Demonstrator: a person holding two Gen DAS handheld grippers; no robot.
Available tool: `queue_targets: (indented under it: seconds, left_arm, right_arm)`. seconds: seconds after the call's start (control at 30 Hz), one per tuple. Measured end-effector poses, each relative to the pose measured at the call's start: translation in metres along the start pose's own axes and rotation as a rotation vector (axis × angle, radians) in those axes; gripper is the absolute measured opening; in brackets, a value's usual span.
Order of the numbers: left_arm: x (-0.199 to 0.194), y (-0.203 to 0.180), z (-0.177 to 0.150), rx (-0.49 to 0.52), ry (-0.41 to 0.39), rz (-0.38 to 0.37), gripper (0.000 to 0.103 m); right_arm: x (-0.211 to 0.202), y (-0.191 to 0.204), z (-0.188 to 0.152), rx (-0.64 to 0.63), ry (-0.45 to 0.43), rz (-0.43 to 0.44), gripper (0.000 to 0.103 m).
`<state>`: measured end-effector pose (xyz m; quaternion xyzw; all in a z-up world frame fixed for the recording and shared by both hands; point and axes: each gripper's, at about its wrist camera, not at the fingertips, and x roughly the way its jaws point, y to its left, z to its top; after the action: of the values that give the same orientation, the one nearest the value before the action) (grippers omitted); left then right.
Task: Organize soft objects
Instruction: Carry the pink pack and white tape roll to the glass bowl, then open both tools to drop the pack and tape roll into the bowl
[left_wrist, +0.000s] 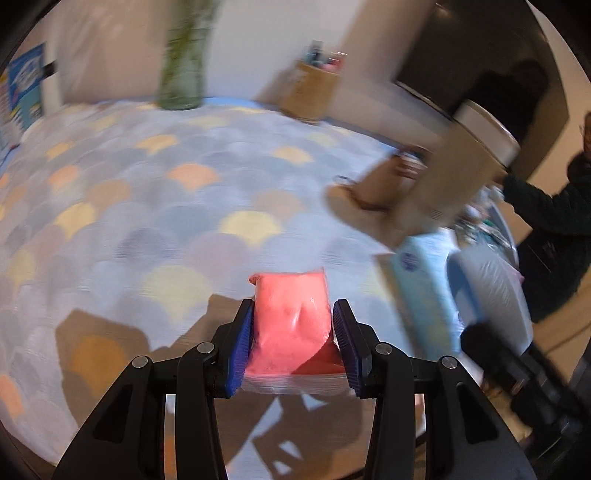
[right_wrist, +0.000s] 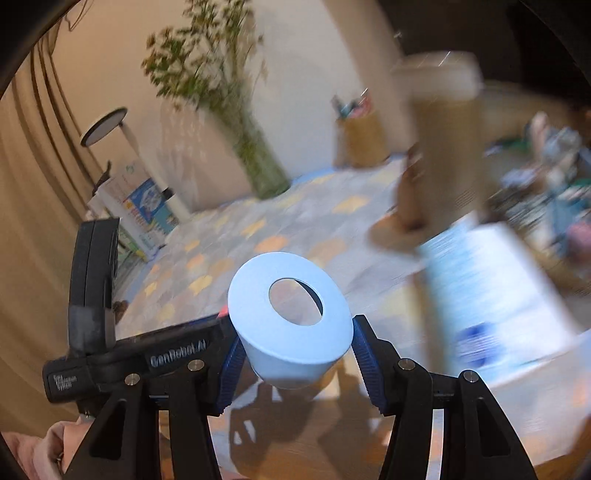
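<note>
A clear plastic bag of pink soft stuff (left_wrist: 291, 325) sits squeezed between the blue pads of my left gripper (left_wrist: 293, 341), which is shut on it above the patterned rug (left_wrist: 155, 192). In the right wrist view a pale blue foam ring (right_wrist: 291, 325) with a round hole is clamped between the blue pads of my right gripper (right_wrist: 295, 354), held over the rug (right_wrist: 258, 236). The left gripper's black body (right_wrist: 122, 354) shows at the left of that view. Both views are blurred by motion.
A green glass vase with branches (left_wrist: 183, 66) stands at the rug's far edge. A brown basket (left_wrist: 308, 88) is by the wall. A tall tan bin (left_wrist: 454, 173), a pale blue package (left_wrist: 424, 291) and a second person in dark clothes (left_wrist: 554, 221) are on the right.
</note>
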<state>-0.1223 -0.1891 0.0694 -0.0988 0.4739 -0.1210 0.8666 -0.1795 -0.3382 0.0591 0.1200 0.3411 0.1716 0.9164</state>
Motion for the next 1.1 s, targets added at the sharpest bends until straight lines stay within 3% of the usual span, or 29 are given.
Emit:
queue_targets:
  seconds: [0.2, 0.67, 0.97, 1.03, 1.1]
  left_arm:
    - [0.008, -0.074, -0.008, 0.093, 0.039, -0.063, 0.04]
    - [0.029, -0.188, 0.005, 0.201, 0.11, -0.2, 0.04]
    - [0.055, -0.242, 0.048, 0.243, 0.04, -0.219, 0.041]
    - [0.067, -0.25, 0.055, 0.268, 0.046, -0.224, 0.043]
    - [0.076, -0.256, 0.057, 0.295, 0.067, -0.215, 0.062]
  right_arm:
    - [-0.053, -0.05, 0.025, 0.018, -0.051, -0.096, 0.055]
    - [-0.09, -0.175, 0.051, 0.216, -0.042, -0.273, 0.055]
    - [-0.088, -0.224, 0.119, 0.241, -0.041, -0.4, 0.056]
    - [-0.082, -0.229, 0.132, 0.23, -0.044, -0.436, 0.064]
    - [-0.074, -0.235, 0.143, 0.214, -0.057, -0.475, 0.079]
